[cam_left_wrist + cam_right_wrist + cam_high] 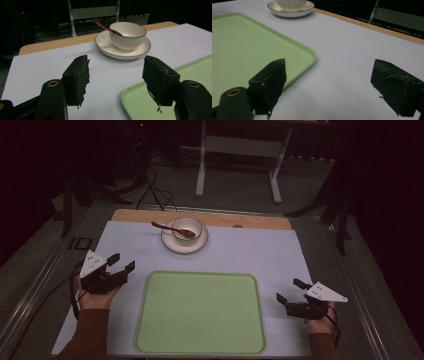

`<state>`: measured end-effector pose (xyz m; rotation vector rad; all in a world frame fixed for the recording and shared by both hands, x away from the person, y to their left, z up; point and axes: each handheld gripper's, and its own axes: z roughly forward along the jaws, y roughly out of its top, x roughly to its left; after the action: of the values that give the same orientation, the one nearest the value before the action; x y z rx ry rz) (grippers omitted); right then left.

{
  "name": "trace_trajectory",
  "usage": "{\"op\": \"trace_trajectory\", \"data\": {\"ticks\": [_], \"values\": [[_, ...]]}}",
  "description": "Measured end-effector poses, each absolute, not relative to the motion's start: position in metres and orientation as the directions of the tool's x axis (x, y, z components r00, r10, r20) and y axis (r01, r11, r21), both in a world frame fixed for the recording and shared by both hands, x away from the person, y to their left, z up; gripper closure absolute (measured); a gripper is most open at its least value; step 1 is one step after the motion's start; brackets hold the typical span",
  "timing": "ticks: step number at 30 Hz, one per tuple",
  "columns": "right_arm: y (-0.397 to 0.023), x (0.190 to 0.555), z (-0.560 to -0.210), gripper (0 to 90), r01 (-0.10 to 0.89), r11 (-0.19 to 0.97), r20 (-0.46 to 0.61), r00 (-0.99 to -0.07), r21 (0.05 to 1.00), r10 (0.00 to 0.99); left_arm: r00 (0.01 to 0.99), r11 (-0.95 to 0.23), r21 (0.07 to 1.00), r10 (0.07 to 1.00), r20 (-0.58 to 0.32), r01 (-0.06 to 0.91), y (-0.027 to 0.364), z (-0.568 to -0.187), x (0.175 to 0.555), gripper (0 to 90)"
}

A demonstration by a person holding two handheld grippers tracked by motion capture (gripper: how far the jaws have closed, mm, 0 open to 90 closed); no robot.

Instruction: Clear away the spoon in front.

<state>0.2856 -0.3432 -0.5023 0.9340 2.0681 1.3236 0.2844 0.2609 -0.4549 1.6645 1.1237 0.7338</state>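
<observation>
Grippers both idle, nothing held. Left gripper point(121, 262) sits at L edge of green tray point(200, 313), jaws wide apart, aimed up-table twd the bowl; its own view point(115, 75) shows white mat between the pads, tray corner point(175, 82) under the R pad. Right gripper point(290, 290) at R side of tray, near its lower half, jaws also spread, pointing back twd tray; its own view point(329, 82) has bare mat between the pads, tray rim point(294, 47) just beside the L one.

Tray lies flat, centre-front on white mat point(260, 250), nothing on it.

Bowl point(187, 229), white, ribbed w/ dark rim, stands upright on white saucer point(184, 245) at far-centre of mat, well apart from both grippers, beyond tray's far edge w/ a gap. Brown spoon point(172, 229) rests in bowl, head inside, handle leaning over rim out to the L; same seen from left gripper view: bowl point(127, 35), saucer point(122, 50), spoon point(106, 26).

Wooden table edge point(260, 221) shows past mat. Person's hands grip each tool from below; brown sleeve point(90, 335) on L forearm.
</observation>
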Motion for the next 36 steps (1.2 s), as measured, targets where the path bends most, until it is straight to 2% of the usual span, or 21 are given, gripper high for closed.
{"op": "trace_trajectory", "data": {"ticks": [16,36], "values": [[-0.345,0.286,-0.502,13.3,0.273,0.284,-0.051,-0.633,0.919,0.772,0.400,-0.095,0.951,0.916,-0.032,0.293,0.258,-0.420,0.305,36.9],[-0.345,0.286,-0.502,13.3,0.277,0.283,-0.048,-0.632,0.918,0.773,0.416,-0.086,0.947,0.908,-0.052,0.308,0.249,-0.408,0.338,37.4]]}}
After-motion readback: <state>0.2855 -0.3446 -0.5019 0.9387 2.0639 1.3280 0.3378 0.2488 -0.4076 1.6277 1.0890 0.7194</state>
